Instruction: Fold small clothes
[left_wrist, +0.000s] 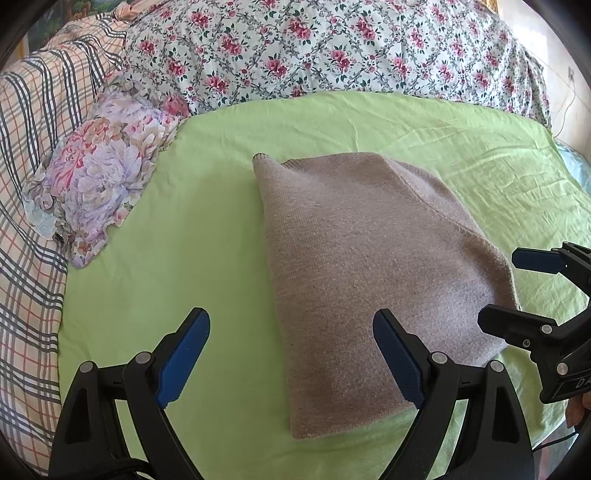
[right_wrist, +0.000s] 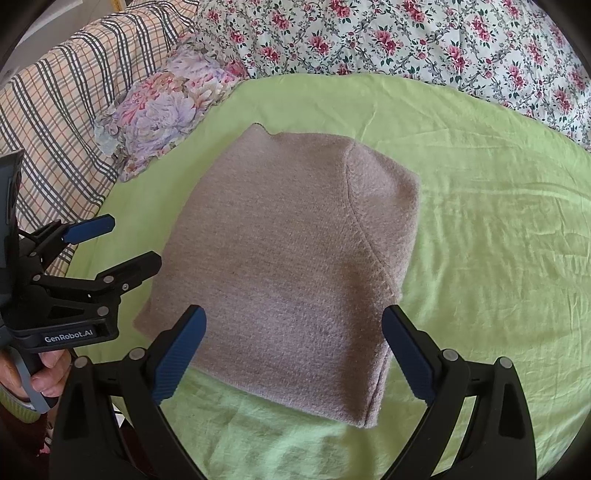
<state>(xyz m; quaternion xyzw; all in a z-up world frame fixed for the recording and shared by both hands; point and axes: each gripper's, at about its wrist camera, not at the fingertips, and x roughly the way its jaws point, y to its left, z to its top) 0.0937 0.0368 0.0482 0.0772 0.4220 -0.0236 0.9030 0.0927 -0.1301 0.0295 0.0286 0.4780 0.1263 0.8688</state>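
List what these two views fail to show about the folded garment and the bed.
- Sweater: its underside and inner layers, hidden by its own top layer in both views.
- Its near edge in the left view, partly covered by the left claw.
- Green sheet: its far edge runs under the flowered quilt.

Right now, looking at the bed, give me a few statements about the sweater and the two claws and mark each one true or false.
1. The folded knit sweater lies on the green sheet. True.
2. The left claw is clamped on the sweater's edge. False: its fingers are spread apart and hold nothing.
3. The right claw is open above the sweater's near edge. True.
4. The sweater is bright red. False: it is a greyish brown.
5. A floral pillow sits on top of the sweater. False: it lies apart, at the sheet's far left edge.
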